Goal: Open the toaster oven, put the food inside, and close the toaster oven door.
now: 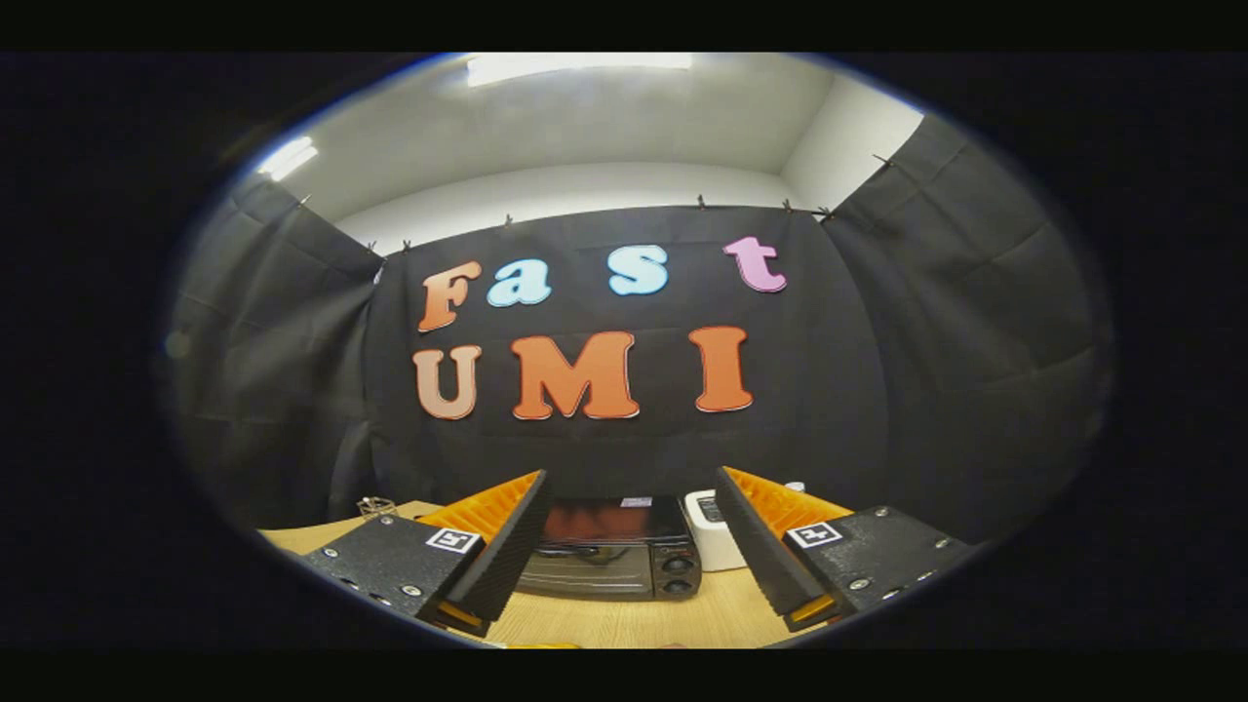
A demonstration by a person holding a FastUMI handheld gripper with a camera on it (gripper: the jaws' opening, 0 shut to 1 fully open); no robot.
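A small black toaster oven [612, 546] stands on the wooden table [702, 614], beyond and between my fingers. Its door is closed, and two knobs [679, 575] sit on its right side. My gripper [632, 487] is open, held well above the table and short of the oven, with nothing between its fingers. The left finger [507, 546] partly covers the oven's left end. A sliver of something yellow-orange [546, 644] shows on the table below the fingers; I cannot tell what it is.
A white box-shaped appliance [710, 531] stands right of the oven, partly behind my right finger [765, 546]. A small wire object [375, 506] sits at the table's far left. Black cloth walls close in behind and on both sides.
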